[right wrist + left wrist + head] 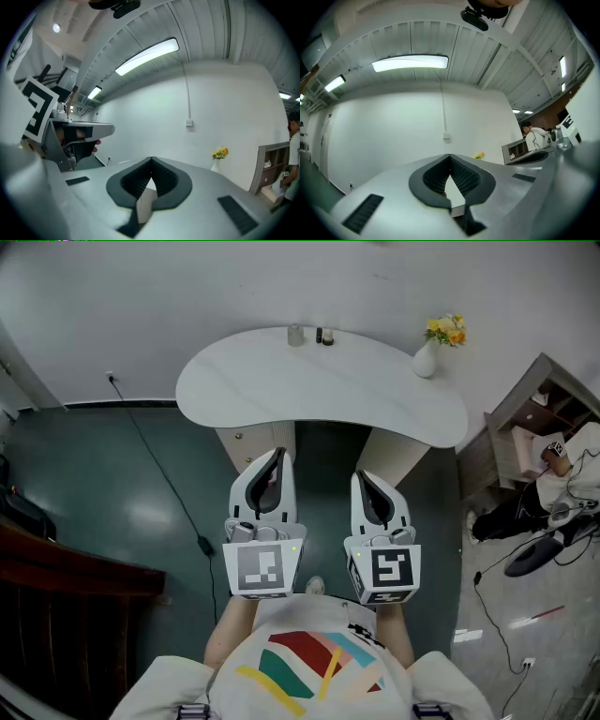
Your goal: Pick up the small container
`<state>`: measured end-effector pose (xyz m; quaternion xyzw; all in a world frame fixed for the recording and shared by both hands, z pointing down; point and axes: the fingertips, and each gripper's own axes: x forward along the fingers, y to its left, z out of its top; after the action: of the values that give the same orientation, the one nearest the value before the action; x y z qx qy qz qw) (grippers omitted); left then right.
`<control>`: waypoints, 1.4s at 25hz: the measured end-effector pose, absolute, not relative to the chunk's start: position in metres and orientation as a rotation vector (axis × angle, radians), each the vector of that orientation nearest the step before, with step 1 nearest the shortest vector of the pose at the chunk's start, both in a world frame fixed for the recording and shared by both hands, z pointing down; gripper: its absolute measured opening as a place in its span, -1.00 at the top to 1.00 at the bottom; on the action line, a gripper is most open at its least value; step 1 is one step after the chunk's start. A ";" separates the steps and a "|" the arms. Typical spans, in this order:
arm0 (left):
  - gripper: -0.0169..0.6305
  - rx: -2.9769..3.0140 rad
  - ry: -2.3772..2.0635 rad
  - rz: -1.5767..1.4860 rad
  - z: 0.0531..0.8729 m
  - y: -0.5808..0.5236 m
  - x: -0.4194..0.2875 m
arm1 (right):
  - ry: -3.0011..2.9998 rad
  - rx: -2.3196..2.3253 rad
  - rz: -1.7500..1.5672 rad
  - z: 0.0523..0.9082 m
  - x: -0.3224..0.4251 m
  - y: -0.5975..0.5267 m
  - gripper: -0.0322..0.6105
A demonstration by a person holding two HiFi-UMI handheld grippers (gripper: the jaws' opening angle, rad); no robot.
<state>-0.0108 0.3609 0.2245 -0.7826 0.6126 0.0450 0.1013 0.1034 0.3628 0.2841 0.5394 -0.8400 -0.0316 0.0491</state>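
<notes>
A white kidney-shaped tabletop [309, 390] carries a small pale cylindrical container [295, 335] at its far edge, with a smaller dark object [323, 337] just right of it. A white vase of yellow flowers [427, 360] stands at the far right edge. Short of the near edge, the left hand-held gripper [278, 456] and right hand-held gripper [361, 477] hang side by side, apart.

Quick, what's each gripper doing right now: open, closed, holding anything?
White left gripper: closed, fingers together, holding nothing.
White right gripper: closed, fingers together, holding nothing.
</notes>
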 end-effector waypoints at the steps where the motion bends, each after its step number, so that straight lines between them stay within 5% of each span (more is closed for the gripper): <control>1: 0.90 -2.313 1.816 0.122 0.227 0.361 -0.012 | -2.561 1.647 -0.090 0.285 0.103 0.363 0.87; 35: 0.90 -2.176 1.996 -0.007 0.257 0.287 -0.040 | -2.646 1.587 0.031 0.302 0.119 0.304 0.87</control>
<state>-0.0396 0.2871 0.2571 -0.7336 0.6730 -0.0025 0.0943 0.1191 0.3038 0.3023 0.5140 -0.8573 0.0099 0.0281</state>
